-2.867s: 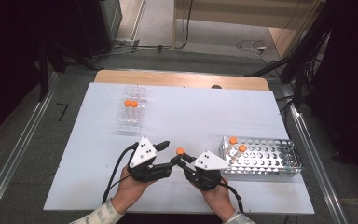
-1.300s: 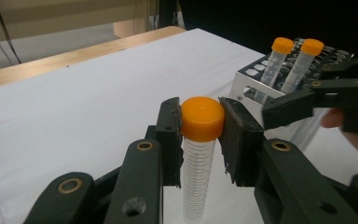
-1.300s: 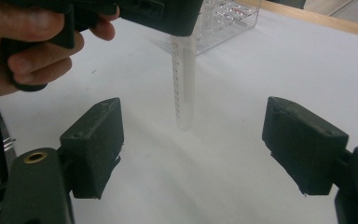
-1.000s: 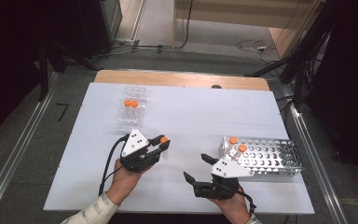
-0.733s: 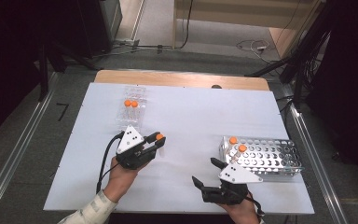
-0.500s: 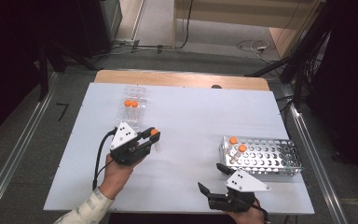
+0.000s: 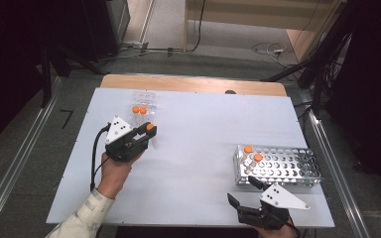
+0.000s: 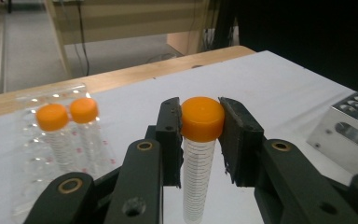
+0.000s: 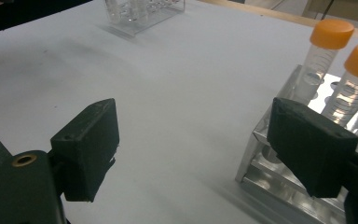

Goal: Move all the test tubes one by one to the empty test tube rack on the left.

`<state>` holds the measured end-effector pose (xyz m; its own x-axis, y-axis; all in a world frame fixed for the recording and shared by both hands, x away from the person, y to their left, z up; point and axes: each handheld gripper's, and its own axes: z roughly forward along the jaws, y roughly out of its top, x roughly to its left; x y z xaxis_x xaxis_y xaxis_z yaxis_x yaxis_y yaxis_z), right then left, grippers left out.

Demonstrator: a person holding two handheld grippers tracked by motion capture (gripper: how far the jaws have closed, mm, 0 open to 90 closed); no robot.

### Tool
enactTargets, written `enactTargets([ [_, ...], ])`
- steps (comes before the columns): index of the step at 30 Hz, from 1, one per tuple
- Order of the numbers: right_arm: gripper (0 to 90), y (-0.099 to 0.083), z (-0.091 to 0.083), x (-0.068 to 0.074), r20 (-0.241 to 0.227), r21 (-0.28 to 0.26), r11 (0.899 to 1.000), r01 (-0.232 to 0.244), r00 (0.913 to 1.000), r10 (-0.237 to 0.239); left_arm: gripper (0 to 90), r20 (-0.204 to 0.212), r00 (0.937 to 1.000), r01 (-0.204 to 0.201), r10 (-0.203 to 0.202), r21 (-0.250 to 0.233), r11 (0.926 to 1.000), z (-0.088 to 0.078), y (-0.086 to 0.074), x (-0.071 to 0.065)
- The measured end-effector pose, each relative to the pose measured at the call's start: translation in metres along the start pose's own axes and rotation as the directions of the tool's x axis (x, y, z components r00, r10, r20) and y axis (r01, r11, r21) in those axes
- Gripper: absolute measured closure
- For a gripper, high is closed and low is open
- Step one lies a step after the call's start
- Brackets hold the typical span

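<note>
At the near table edge, the right gripper (image 7: pixel 242 197) has its jaws wide apart, holding nothing, just before the metal rack (image 7: pixel 297 181). Farther left, the left gripper (image 8: pixel 199 122) is clamped on an upright tube (image 8: pixel 199 179), orange cap up, near the clear rack (image 7: pixel 144 97).

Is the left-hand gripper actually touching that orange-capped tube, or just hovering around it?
Touching. In the left gripper view, both black jaws of the left gripper press against the sides of the tube's orange cap, with no gap showing on either side.
</note>
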<state>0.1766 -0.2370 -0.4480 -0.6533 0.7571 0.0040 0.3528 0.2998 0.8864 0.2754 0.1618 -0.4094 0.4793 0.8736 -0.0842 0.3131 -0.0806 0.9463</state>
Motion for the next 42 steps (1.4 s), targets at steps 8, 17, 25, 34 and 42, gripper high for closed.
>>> enactTargets([
  [8, 15.4, 0.000, -0.002, -0.004, 0.008, -0.007, 1.000, -0.013, 0.9999, 0.013, 70.5, -0.070, 0.9972, 0.025, -0.026, -0.005, 0.9997, 0.004, 0.013, 0.017],
  [17, 15.5, -0.001, -0.002, -0.004, 0.005, -0.002, 1.000, -0.022, 0.9997, 0.022, 70.5, -0.133, 0.9905, 0.031, -0.032, -0.008, 0.9995, 0.013, 0.025, 0.030],
  [25, 15.5, -0.002, -0.002, -0.004, 0.002, -0.002, 1.000, -0.023, 0.9997, 0.023, 70.5, -0.164, 0.9856, 0.039, -0.042, -0.022, 0.9990, 0.018, 0.030, 0.036],
  [34, 15.6, -0.002, -0.002, -0.004, -0.002, -0.002, 1.000, -0.025, 0.9997, 0.025, 70.5, -0.198, 0.9797, 0.035, -0.034, 0.001, 0.9994, 0.029, 0.028, 0.039],
  [42, 15.6, -0.002, -0.002, -0.004, -0.003, -0.006, 1.000, -0.024, 0.9997, 0.024, 70.4, -0.221, 0.9751, 0.025, -0.018, 0.029, 0.9993, 0.036, 0.019, 0.038],
])
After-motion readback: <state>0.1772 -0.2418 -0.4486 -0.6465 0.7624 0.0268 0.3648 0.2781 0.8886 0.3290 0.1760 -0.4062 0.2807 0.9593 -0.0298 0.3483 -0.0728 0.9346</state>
